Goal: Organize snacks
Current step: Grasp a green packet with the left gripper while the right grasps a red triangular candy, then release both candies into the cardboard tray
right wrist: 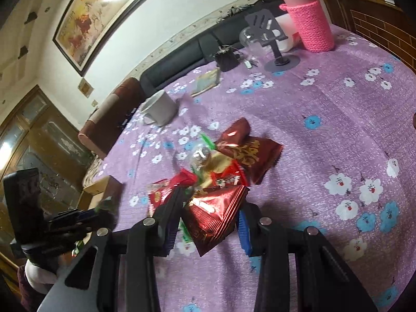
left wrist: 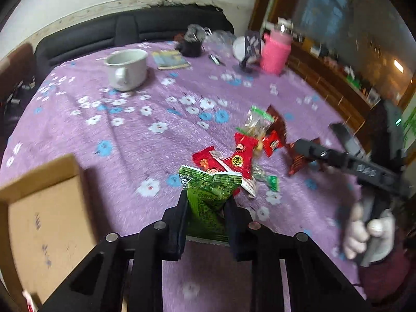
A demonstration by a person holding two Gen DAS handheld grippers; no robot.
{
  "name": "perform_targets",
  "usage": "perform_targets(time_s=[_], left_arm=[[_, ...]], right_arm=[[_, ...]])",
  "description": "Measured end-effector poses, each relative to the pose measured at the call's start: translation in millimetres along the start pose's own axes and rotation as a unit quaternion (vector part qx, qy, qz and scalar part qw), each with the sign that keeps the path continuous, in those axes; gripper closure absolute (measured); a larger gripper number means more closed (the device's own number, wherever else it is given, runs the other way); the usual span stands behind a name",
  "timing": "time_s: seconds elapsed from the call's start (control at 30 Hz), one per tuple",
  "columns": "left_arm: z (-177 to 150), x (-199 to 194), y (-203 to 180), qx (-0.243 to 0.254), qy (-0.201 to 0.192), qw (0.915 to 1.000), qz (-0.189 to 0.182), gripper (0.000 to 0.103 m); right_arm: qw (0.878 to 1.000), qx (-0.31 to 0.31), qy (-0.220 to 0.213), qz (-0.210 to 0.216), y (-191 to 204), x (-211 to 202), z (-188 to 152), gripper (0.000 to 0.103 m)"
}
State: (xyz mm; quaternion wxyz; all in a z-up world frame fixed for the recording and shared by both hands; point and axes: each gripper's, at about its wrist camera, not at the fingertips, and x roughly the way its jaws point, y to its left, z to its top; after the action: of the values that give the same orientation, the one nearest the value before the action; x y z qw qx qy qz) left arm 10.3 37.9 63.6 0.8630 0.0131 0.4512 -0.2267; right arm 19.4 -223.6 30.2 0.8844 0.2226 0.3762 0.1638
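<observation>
Right now the left tool (left wrist: 206, 208) is clamped on a green snack packet (left wrist: 208, 195), its two fingers pressing the wrapper from either side so the packet stands up between them, above the surface (left wrist: 130, 135) with its purple flowered cloth. Just beside it, to the left, sits an open cardboard box (left wrist: 44, 208). Beyond the packet lies a loose heap of snacks (left wrist: 241, 153): red wrappers, a clear bag with green edges, and a small green piece.

From the other side, the right tool (right wrist: 210, 213) grips a shiny red triangular packet (right wrist: 215, 213) at the near edge of that same heap, with a larger dark red packet (right wrist: 249, 153) behind it. A hand (left wrist: 369, 234) grasps the right tool's handle.

Farther back stand a white mug (left wrist: 127, 69), a pink knitted bottle (left wrist: 275, 52) and a dark phone stand (right wrist: 275, 41), well apart from the snacks.
</observation>
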Motion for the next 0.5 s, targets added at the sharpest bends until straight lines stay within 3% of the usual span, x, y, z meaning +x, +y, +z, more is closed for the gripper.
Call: perform_targets(time_s=[0.23,0.37,0.5], left_arm=[[-24.7,-61.8,51.5,-0.047,-0.032,0.9979,0.029,0.077],[-40.9,-86.5,104.8,-0.098,-0.042,0.9919,0.07,0.077],[-56.2,-85.6,149.4,-0.142,-0.032,0.9848,0.096,0.077]], right_arm=[[0.999,-0.019,0.006,0.038,37.1,-8.1,-6.2,0.066],[0.996,-0.048,0.036,0.07,87.9,-0.6,-12.0,0.066],[0.988,-0.091,0.079,0.093,150.3,26.2,-23.2,0.066]])
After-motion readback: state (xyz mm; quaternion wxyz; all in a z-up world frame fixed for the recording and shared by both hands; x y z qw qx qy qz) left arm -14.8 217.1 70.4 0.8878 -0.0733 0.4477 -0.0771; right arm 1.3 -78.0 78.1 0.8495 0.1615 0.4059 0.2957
